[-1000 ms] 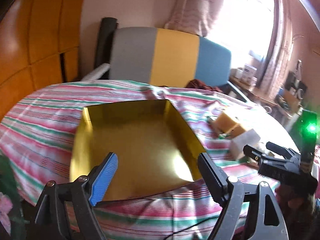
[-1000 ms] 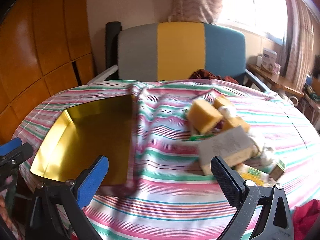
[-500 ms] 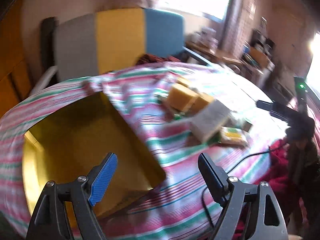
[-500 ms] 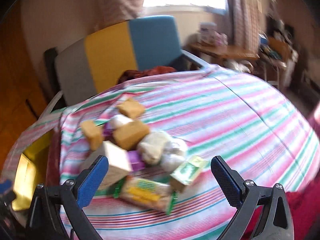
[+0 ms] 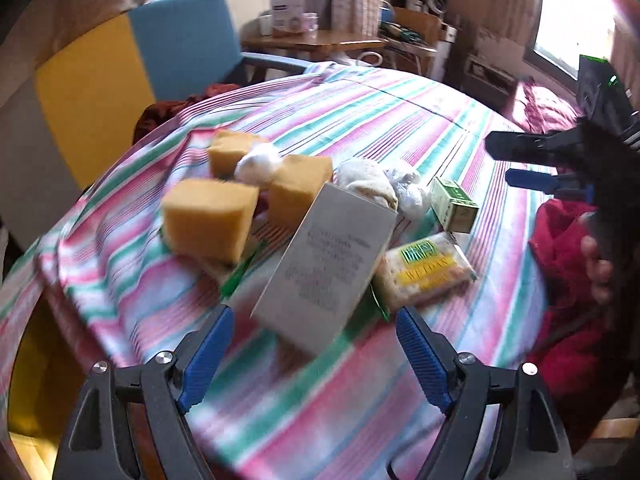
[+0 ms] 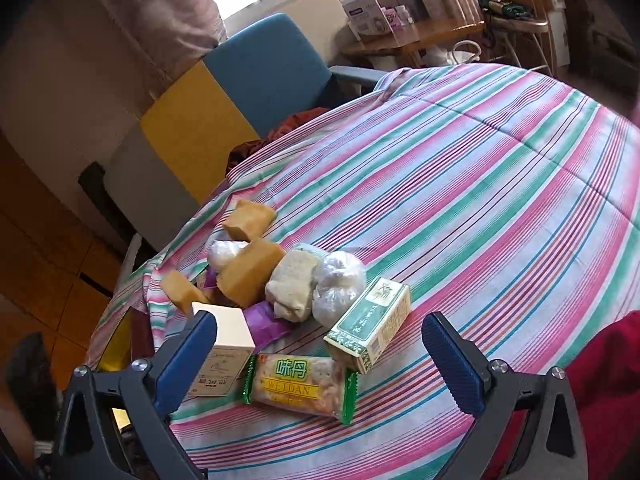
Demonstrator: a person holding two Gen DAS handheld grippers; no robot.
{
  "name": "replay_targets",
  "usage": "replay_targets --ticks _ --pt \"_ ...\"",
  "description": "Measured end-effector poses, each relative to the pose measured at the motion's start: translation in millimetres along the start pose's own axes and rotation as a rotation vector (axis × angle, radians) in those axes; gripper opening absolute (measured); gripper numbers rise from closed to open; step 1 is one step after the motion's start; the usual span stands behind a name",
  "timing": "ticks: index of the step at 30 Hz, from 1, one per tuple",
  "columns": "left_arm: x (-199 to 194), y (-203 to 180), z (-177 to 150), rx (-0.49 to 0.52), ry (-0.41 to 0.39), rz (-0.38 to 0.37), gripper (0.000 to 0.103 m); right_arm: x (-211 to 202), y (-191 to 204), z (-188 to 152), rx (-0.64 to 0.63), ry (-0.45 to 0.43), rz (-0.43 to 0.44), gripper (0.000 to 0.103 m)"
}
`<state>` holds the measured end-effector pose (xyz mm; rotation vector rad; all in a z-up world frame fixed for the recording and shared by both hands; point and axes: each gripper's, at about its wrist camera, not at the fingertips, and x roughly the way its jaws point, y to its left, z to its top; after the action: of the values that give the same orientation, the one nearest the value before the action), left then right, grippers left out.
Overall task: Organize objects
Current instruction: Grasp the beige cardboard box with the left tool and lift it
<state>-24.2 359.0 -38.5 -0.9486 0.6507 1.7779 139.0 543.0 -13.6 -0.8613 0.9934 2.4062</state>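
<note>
Box (image 5: 326, 266) print shows only leftward; both hand-held grippers (image 5: 316, 354) (image 6: 320, 362) gape empty.

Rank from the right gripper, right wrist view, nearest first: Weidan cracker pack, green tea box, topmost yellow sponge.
1. Weidan cracker pack: just ahead of the right gripper, between the fingers.
2. Green tea box: behind it, right of centre.
3. Topmost yellow sponge: far end of the pile, left.

cloth (image 6: 480, 184) – pink, green, white stripes | 3 sponges (image 6: 250, 268) – mustard yellow | cracker pack (image 6: 298, 380) – green and yellow | small box (image 6: 370, 326) – green and cream | chair (image 5: 120, 68) – grey, yellow, blue panels | gripper pads (image 6: 452, 364) – blue
</note>
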Motion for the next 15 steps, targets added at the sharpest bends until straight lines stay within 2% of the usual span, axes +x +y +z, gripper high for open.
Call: replay_targets --ticks 3,7,8,9,10,11,15 --pt "18 3 8 0.010 0.024 -0.021 0.089 1 -1 0 -0.002 0.007 0.012 0.103" --pt "37 7 17 -0.004 0.054 -0.064 0.089 4 -2 1 -0.005 0.015 0.019 0.103" --pt "40 7 17 -0.013 0.061 -0.071 0.086 4 -2 1 -0.003 0.015 0.019 0.103" --pt "42 6 17 -0.018 0.066 -0.087 0.073 4 -3 1 -0.001 0.015 0.016 0.103" --pt "43 4 15 -0.030 0.068 -0.107 0.064 4 -4 1 0.003 0.014 0.012 0.103" --pt "44 3 13 -0.037 0.065 -0.101 0.052 4 -6 2 0.011 0.011 0.007 0.103" --pt "27 -5 -8 -0.090 0.026 -0.124 0.051 3 -15 5 0.052 0.001 -0.017 0.103"
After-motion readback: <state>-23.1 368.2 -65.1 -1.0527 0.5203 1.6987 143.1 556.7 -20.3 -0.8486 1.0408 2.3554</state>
